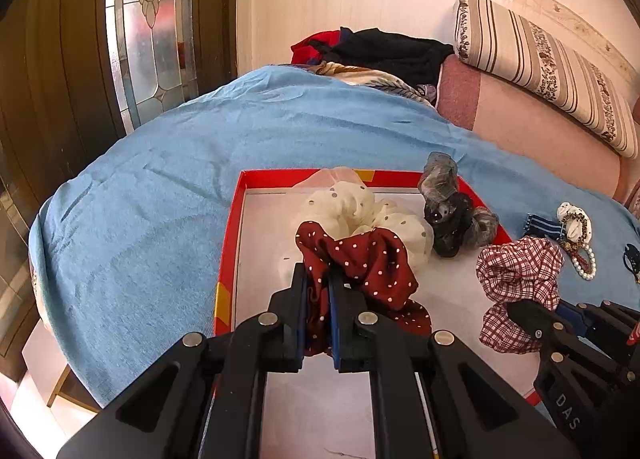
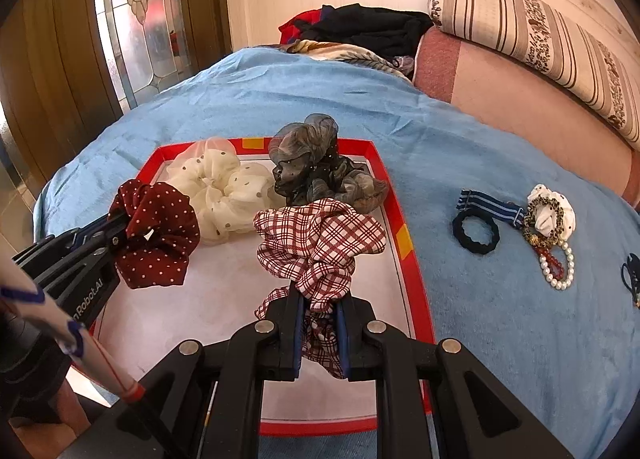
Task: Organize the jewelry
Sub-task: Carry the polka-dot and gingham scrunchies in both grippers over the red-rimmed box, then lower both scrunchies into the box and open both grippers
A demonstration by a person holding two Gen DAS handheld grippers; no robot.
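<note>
A red-rimmed box lid with a white floor (image 1: pixel 256 243) (image 2: pixel 408 259) lies on the blue bedspread. My left gripper (image 1: pixel 318 279) (image 2: pixel 116 233) is shut on a dark red polka-dot scrunchie (image 1: pixel 368 263) (image 2: pixel 156 235) over the tray's left half. My right gripper (image 2: pixel 320 299) (image 1: pixel 520 309) is shut on a red-and-white checked scrunchie (image 2: pixel 320 235) (image 1: pixel 520 271) over the tray's right half. A cream dotted scrunchie (image 1: pixel 352 207) (image 2: pixel 224 191) and a grey-black gauzy scrunchie (image 1: pixel 452 211) (image 2: pixel 320 167) lie at the tray's far end.
Right of the tray on the blue bedspread (image 2: pixel 480 319) lie a navy hair tie (image 2: pixel 476 233), a blue striped band (image 2: pixel 488 205), a white-and-leopard scrunchie (image 2: pixel 550 215) and pearl and red bead bracelets (image 2: pixel 558 263). Clothes (image 2: pixel 360 31), a pink cushion and a striped bolster (image 2: pixel 540 35) lie behind.
</note>
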